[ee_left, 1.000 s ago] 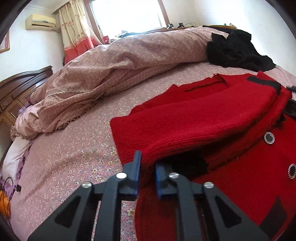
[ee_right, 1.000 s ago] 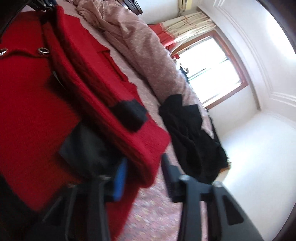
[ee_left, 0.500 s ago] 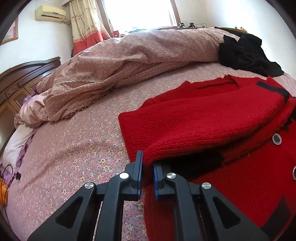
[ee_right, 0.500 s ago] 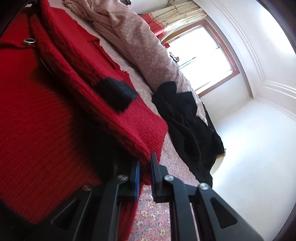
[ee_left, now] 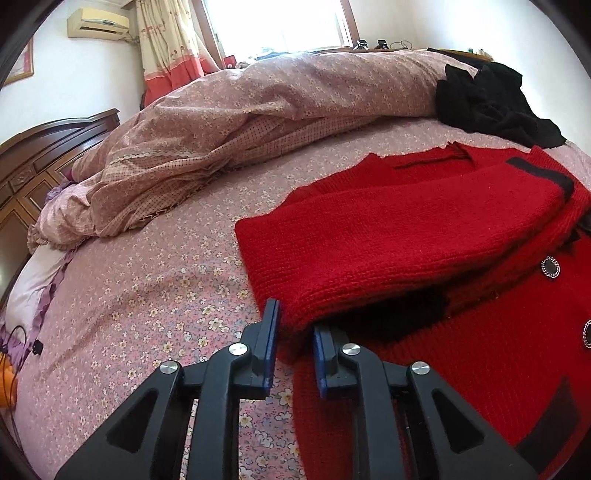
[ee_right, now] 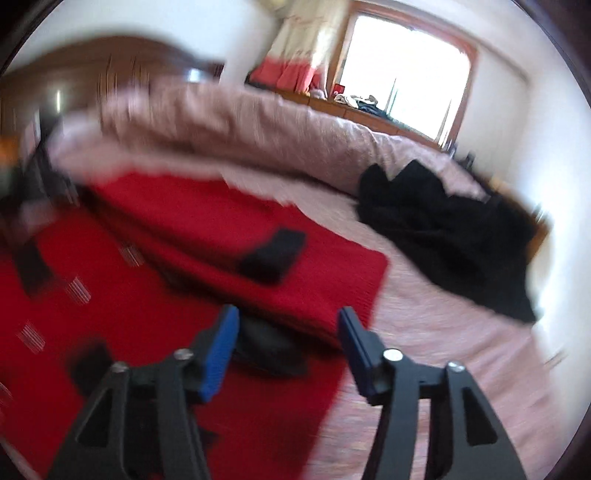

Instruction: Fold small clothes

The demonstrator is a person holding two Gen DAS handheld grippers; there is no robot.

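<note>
A red knitted cardigan [ee_left: 424, 251] lies on the bed [ee_left: 155, 295], whose sheet is pink with small flowers; one side of the garment is folded over its front, which carries metal-rimmed buttons [ee_left: 550, 266] and black trim. Behind it a bunched floral quilt [ee_left: 258, 122] runs across the bed like a long ridge, and a crumpled black garment [ee_left: 487, 103] sits just beyond the cardigan's far edge, near the quilt's end. A dark wooden headboard [ee_left: 44, 155] closes off the left side, with a pale pillow [ee_left: 33, 280] below it, and a window [ee_left: 280, 22] with red-hemmed curtains [ee_left: 170, 44] stands past the quilt. The left gripper [ee_left: 294, 332] points down at the near corner of the folded layer: its fingers [ee_left: 269, 339] are narrow and opening, with the knitted edge between them, and the pads appear to stand just clear of the wool. The right gripper [ee_right: 286, 343] hangs above the cardigan's other end in a blurred view; its fingers [ee_right: 218, 354] are wide and opening, nothing pinched, with the red knit and a black patch [ee_right: 273, 254] below the gap. Bare sheet lies open to the left of the cardigan and along its right edge toward the black garment. No container shows anywhere.
</note>
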